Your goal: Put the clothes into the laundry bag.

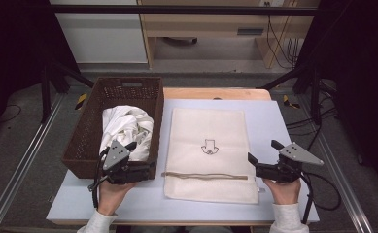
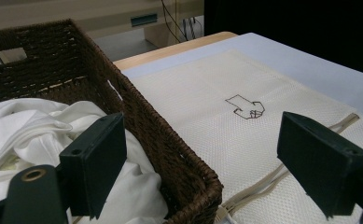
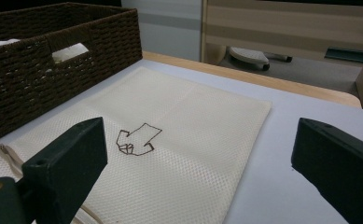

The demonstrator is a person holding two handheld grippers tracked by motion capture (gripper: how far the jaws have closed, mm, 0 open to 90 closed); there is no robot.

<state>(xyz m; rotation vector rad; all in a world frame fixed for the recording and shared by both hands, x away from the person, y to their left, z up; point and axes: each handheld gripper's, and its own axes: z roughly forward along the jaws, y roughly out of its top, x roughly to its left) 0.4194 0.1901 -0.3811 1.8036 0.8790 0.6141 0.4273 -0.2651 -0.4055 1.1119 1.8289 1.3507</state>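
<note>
From the high view, a cream mesh bag (image 1: 208, 153) lies flat at the middle of the table, its long axis running near to far. The left gripper (image 1: 140, 158) sits at the near right corner of the brown basket (image 1: 87, 131), jaws apart and empty; the right gripper (image 1: 262, 153) rests just right of the bag, also spread and empty.

In the left gripper view, the basket corner stands between the jaws, white cloth (image 2: 39, 126) inside it.

In the right gripper view, the bag lies ahead, so the right hand seems nearer to it.
</note>
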